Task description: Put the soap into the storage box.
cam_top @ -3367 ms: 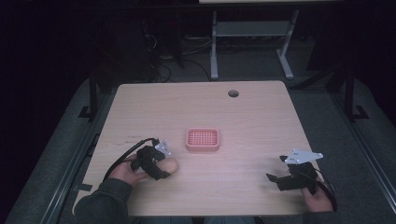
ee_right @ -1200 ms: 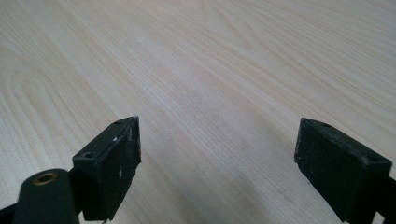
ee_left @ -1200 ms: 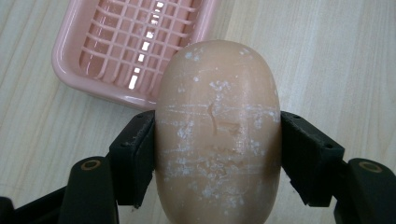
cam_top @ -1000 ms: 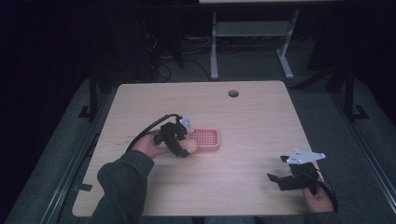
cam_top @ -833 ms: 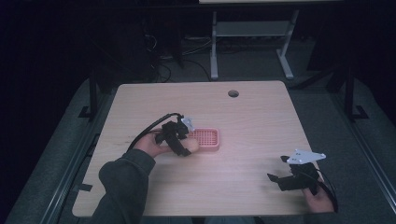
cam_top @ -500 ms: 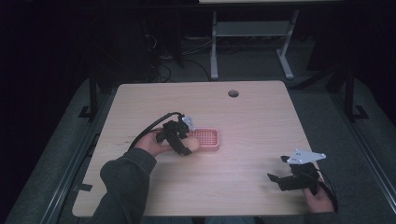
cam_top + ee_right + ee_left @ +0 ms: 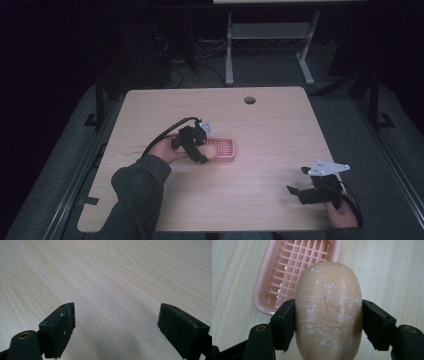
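Observation:
A tan oval bar of soap (image 7: 328, 312), scuffed with white marks, is clamped between the jaws of my left gripper (image 7: 328, 325). It hangs over the near end of a pink slatted soap dish (image 7: 287, 272). In the high view the left gripper (image 7: 202, 152) holds the soap (image 7: 210, 151) at the left end of the dish (image 7: 225, 148), mid-table. My right gripper (image 7: 295, 192) sits low near the table's front right corner, jaws wide open over bare wood, as the right gripper view (image 7: 116, 322) shows.
The light wooden table (image 7: 270, 130) has a round cable hole (image 7: 249, 100) near its far edge. A white desk frame (image 7: 267, 35) stands on the dark floor behind. The left gripper's black cable (image 7: 162, 137) loops over the table.
The left gripper carried the soap from the table's left front toward the pink dish and now holds it at the dish's left end. The right gripper has stayed put.

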The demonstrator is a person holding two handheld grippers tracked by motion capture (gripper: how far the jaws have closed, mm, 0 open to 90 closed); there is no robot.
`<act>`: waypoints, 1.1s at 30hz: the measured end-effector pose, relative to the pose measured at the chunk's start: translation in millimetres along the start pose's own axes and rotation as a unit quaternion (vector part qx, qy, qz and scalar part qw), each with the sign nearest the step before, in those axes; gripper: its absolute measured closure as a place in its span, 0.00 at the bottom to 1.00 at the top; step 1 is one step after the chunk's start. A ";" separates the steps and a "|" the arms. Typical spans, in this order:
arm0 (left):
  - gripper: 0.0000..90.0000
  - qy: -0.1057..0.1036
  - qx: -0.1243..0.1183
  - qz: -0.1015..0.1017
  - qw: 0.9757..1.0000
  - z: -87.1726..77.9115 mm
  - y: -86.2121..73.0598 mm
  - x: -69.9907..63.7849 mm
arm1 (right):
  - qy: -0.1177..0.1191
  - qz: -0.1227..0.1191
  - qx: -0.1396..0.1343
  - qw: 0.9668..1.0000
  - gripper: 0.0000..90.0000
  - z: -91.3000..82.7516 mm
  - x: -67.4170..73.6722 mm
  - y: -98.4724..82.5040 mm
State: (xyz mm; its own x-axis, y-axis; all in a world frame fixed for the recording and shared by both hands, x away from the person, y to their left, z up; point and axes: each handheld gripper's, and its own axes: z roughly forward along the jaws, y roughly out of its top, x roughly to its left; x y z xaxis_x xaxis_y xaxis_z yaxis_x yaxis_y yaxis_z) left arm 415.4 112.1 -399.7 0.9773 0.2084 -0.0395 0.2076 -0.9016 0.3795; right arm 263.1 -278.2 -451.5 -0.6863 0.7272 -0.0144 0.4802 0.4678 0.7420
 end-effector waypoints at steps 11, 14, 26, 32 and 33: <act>0.36 0.000 -0.001 0.005 1.000 0.4 9.5 6.5 | 0.002 0.000 0.000 1.000 0.16 -0.3 -0.3 -0.3; 0.36 0.001 0.005 0.005 1.000 1.7 12.0 8.4 | 0.001 -0.002 0.001 1.000 0.16 -0.2 -0.8 -0.6; 0.36 0.002 0.007 0.014 1.000 3.9 25.8 12.9 | 0.003 -0.001 0.002 1.000 0.16 -0.1 -1.7 -1.1; 0.36 0.006 0.012 0.023 1.000 4.2 32.8 13.7 | 0.002 0.000 0.002 1.000 0.16 -0.2 -1.7 -1.2; 0.36 0.006 0.012 0.023 1.000 4.2 32.8 13.7 | 0.002 0.000 0.002 1.000 0.16 -0.2 -1.7 -1.2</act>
State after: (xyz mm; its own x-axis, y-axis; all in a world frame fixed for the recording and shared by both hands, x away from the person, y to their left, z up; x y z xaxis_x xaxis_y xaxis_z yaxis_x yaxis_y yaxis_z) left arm 435.8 83.8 -391.6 0.9854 0.1698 -0.0115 0.1626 -0.9194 0.3581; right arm 263.6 -280.2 -452.2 -0.6884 0.7252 -0.0113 0.4824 0.4695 0.7395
